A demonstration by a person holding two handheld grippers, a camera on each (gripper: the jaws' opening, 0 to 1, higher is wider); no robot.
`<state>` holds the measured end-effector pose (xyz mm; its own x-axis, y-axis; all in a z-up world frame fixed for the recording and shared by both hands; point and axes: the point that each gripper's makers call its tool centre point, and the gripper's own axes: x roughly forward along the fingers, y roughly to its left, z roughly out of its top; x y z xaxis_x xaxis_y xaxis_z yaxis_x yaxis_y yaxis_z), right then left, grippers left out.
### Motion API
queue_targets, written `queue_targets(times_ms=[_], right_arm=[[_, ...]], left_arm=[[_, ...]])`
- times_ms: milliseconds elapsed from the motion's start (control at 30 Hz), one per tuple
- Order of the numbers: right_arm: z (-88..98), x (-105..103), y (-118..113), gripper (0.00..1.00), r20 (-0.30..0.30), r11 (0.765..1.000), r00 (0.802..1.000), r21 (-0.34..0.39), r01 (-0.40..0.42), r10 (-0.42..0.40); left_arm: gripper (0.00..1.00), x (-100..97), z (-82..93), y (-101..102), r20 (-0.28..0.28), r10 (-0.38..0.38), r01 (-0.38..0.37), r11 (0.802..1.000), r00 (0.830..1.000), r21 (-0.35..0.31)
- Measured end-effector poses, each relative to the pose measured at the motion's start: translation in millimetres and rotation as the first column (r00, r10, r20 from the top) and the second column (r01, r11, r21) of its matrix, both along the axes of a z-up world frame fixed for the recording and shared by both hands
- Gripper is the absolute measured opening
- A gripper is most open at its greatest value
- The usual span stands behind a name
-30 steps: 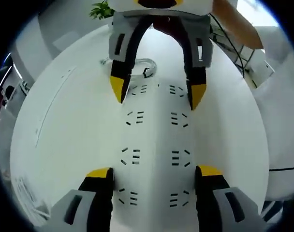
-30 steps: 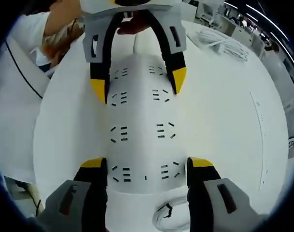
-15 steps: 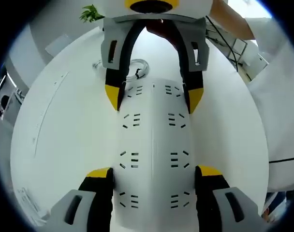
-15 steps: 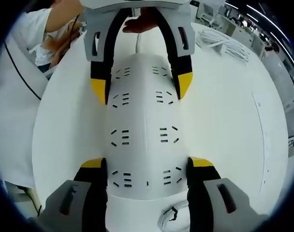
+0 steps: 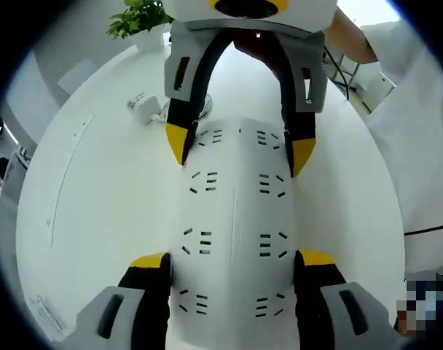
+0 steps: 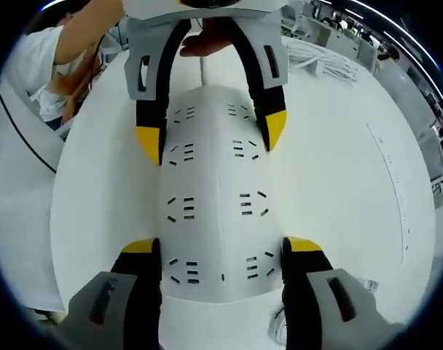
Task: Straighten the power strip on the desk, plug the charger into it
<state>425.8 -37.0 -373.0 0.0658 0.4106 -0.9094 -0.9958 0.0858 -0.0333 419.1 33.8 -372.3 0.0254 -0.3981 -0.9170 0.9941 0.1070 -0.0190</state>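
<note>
A white power strip [image 5: 232, 204] with two rows of sockets lies flat on the white desk [image 5: 97, 204]. My left gripper [image 5: 232, 259] grips one end of it, its yellow-tipped jaws pressed to the two long edges. My right gripper [image 5: 240, 149] clamps the far end the same way. In the right gripper view the same strip [image 6: 214, 189] runs from my right gripper [image 6: 221, 248] up to the left gripper [image 6: 210, 137]. A small white charger [image 5: 143, 106] with a coiled cable rests on the desk beyond the strip's far left corner, apart from both grippers.
A potted green plant [image 5: 138, 18] stands at the desk's far edge. A person in a white shirt [image 5: 418, 124] is close on the right. Bundled white cables [image 6: 331, 62] lie further along the desk. The desk edge [image 6: 61, 240] runs beside the person's body.
Both grippers keep their hold on the strip while the desk behind it shifts. The charger has slid leftward in the left gripper view and dropped out at the bottom of the right gripper view.
</note>
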Motion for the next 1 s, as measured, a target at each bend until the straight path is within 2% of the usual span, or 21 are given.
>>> queue_targets(times_ms=[100,133,200,267,333,367,400,467,533,567,600,633,700,800,867,900,933,1000], right_arm=[[0.5,-1,0,0.66,0.003,1.000,1.000,0.015,-0.002,0.002],[3.0,-2,1,0.66,-0.001,0.999,1.000,0.041,-0.012,0.012],[26.6,-2,4,0.57,-0.019,0.978,1.000,0.206,0.019,-0.016],[65.7,3,-4,0.53,-0.008,0.919,0.997,0.389,0.070,-0.072],[91.6,14,-29,0.59,-0.010,0.854,0.982,0.493,0.168,-0.187],[100.0,26,-42,0.63,0.006,0.812,0.968,0.545,0.209,-0.252],[107.5,36,-55,0.63,0.024,0.765,0.951,0.600,0.233,-0.309],[113.0,57,-80,0.61,0.041,0.663,0.901,0.692,0.285,-0.431],[100.8,76,-102,0.60,0.024,0.589,0.843,0.726,0.355,-0.538],[93.8,81,-107,0.60,0.024,0.582,0.829,0.723,0.371,-0.558],[82.0,93,-115,0.60,0.033,0.571,0.806,0.722,0.390,-0.592],[75.1,102,-116,0.59,0.043,0.565,0.790,0.723,0.398,-0.612],[65.1,122,-115,0.53,0.050,0.553,0.772,0.728,0.407,-0.634],[52.5,150,-108,0.51,0.026,0.501,0.745,0.755,0.422,-0.667],[49.7,155,-103,0.50,0.039,0.487,0.734,0.772,0.409,-0.678],[47.7,160,-105,0.48,0.057,0.491,0.728,0.774,0.400,-0.683],[45.9,161,-103,0.47,0.065,0.498,0.731,0.773,0.393,-0.679],[45.1,156,-93,0.47,0.073,0.511,0.755,0.777,0.366,-0.652]], left_arm=[[0.69,0.6,-0.1,0,0.000,-0.002,0.002,1.000,1.000,0.003],[0.69,0.7,-0.1,0,0.000,-0.002,0.002,1.000,1.000,0.003],[0.69,2.3,-0.4,1,0.000,-0.001,0.001,1.000,1.000,-0.001],[0.69,4.1,-0.6,3,0.001,0.004,-0.004,1.000,1.000,-0.011],[0.70,4.0,-0.7,3,0.001,0.006,-0.006,1.000,1.000,-0.021],[0.70,4.5,-0.8,3,0.001,0.006,-0.006,1.000,1.000,-0.029],[0.70,3.7,-0.8,3,0.001,0.004,-0.004,0.999,1.000,-0.038],[0.70,1.7,-0.5,1,0.003,0.004,-0.004,0.999,1.000,-0.040],[0.70,2.3,-0.8,1,0.002,0.004,-0.004,0.999,1.000,-0.039],[0.70,3.9,-1.1,1,0.002,0.004,-0.004,0.999,1.000,-0.039],[0.70,6.5,-1.5,3,0.001,0.003,-0.003,0.999,1.000,-0.037],[0.70,8.3,-1.8,3,0.001,0.003,-0.003,0.999,1.000,-0.036],[0.70,12.7,-2.7,6,0.000,0.004,-0.004,0.999,1.000,-0.036],[0.70,5.8,-1.6,2,0.001,0.006,-0.006,0.999,1.000,-0.036],[0.70,2.7,-1.1,0,0.001,0.007,-0.007,0.999,1.000,-0.036],[0.70,1.4,-0.9,-1,0.001,0.006,-0.006,0.999,1.000,-0.038],[0.70,1.7,-0.8,-1,0.001,0.006,-0.006,0.999,1.000,-0.039],[0.70,3.1,-0.8,0,0.001,0.007,-0.007,0.999,1.000,-0.036]])
